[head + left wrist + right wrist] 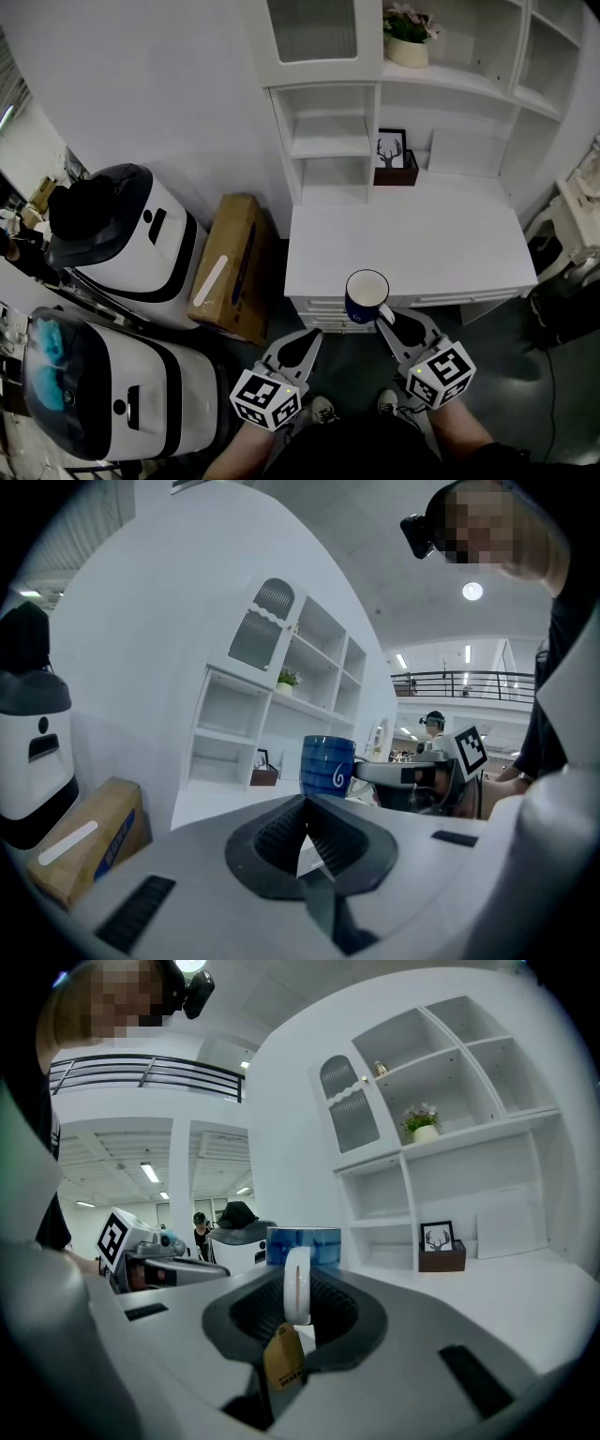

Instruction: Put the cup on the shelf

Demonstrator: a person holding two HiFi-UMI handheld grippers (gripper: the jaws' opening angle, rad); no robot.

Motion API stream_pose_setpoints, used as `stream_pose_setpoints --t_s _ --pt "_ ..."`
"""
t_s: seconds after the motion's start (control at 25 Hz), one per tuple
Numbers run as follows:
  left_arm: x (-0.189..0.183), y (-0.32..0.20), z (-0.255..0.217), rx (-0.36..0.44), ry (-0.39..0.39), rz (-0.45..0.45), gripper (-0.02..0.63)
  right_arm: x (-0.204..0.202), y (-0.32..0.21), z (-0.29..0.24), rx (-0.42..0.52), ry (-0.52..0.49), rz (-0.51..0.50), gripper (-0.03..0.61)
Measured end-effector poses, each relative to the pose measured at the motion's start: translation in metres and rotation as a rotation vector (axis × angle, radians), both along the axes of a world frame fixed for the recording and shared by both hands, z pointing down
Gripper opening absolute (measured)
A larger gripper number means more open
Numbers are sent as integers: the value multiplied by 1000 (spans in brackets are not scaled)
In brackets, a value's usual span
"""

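"Where is the cup [303, 1241]?"

"In the right tongs [384, 315]. The two jaws are closed on its white handle [297, 1283], which stands upright between them. The blue body sits just past the tips, mouth up. A small tan tag [284, 1361] hangs under the handle, down between the jaws."

"Is it resting on anything?"

"That's hard to say. From the head view it lies over the front edge of the white worktop [422, 244], but its base is hidden, so it may or may not be touching."

"And the other hand?"

"The left tongs [303, 808] are pressed together with nothing in them, their ribbed pads meeting in a point. They sit just left of the right tongs, short of the worktop's edge. The cup stands ahead of them and to their right."

"Where's the shelf [441, 77]?"

"Well ahead of both tongs, at the far side of the worktop, as part of a white unit of open compartments. A flower pot [408, 45] stands on it. Lower down, at the back of the worktop, there's a small deer picture [392, 150] with a dark box [396, 175] in front of it."

"Anything off to the side?"

"To the left of the left tongs a cardboard box [230, 267] leans on the floor by the worktop. Two white machines [131, 234] stand beyond it."
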State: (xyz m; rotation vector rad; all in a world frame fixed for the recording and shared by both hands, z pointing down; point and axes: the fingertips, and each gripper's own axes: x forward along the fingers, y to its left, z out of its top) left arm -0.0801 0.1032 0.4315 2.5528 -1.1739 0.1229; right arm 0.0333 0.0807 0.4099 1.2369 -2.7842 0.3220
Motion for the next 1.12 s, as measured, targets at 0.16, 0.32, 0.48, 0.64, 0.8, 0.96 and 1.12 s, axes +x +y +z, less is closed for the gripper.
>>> stream_pose_setpoints --t_s 0.16,0.32,0.48,0.64,0.8,0.96,1.12 --pt "-11 2 0 1 -1 13 6 -11 3 1 0 -2 11 46" --pt "-21 4 2 0 -2 31 6 -22 6 2 -1 -1 28 46" --pt "-30 2 3 -1 2 52 6 -31 6 2 -2 4 46 46" --pt "-38 1 5 -2 10 70 6 -39 6 3 -1 13 61 46" --pt "-48 1 8 -4 21 81 6 -48 8 4 -3 19 80 46" --pt "-55 0 9 -6 29 83 6 -54 9 4 -1 23 84 46" --pt "-57 -1 7 -5 35 83 6 -56 7 2 -2 22 91 46"
